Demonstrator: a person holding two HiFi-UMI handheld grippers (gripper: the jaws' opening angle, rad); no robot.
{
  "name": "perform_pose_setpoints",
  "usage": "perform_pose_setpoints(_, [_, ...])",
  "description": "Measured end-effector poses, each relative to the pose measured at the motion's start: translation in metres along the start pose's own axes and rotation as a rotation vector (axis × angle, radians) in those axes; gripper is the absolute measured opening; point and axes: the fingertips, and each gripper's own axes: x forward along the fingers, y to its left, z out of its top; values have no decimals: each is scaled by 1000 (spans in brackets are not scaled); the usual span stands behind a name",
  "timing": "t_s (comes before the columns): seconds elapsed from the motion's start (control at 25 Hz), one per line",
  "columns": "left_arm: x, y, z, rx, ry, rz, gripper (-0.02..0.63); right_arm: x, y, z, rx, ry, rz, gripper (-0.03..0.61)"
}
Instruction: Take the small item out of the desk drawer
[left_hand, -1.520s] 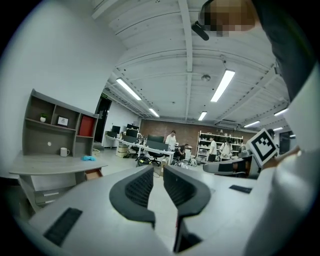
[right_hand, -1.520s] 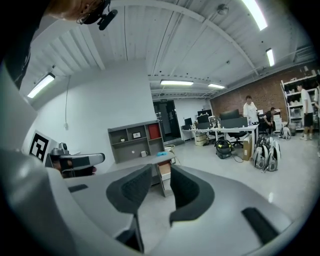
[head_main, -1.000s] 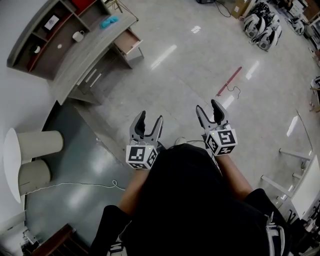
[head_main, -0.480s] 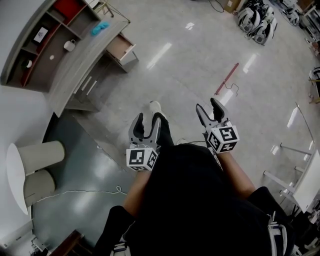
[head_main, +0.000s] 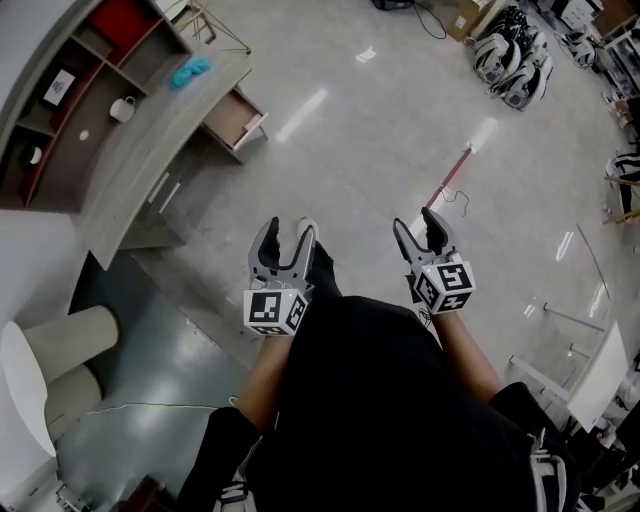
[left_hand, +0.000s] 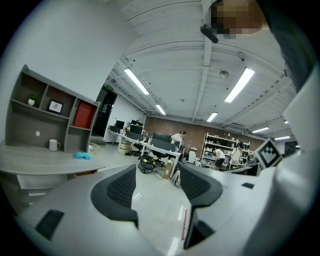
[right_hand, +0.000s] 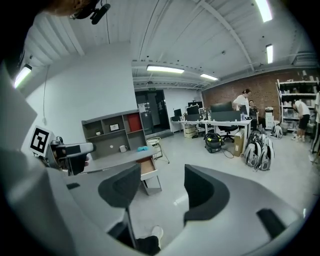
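Left gripper (head_main: 288, 238) and right gripper (head_main: 416, 228) both spread with nothing between the jaws, well apart from the desk (head_main: 140, 150), open drawer (head_main: 237, 117) too distant to make out the small item inside

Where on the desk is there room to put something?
The long front strip of the desk is bare, from the blue thing to its near end. It's crowded at the back, by the shelf and mug.
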Motion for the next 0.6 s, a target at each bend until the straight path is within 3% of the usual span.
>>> perform_pose_setpoints(0.24, [64,59,44,-11,-10,-2,255,89,2,62,-10,33,38,257])
perform_pose_setpoints(0.6, [107,144,77,-53,-9,87,255,209,47,117,-60,60,205,273])
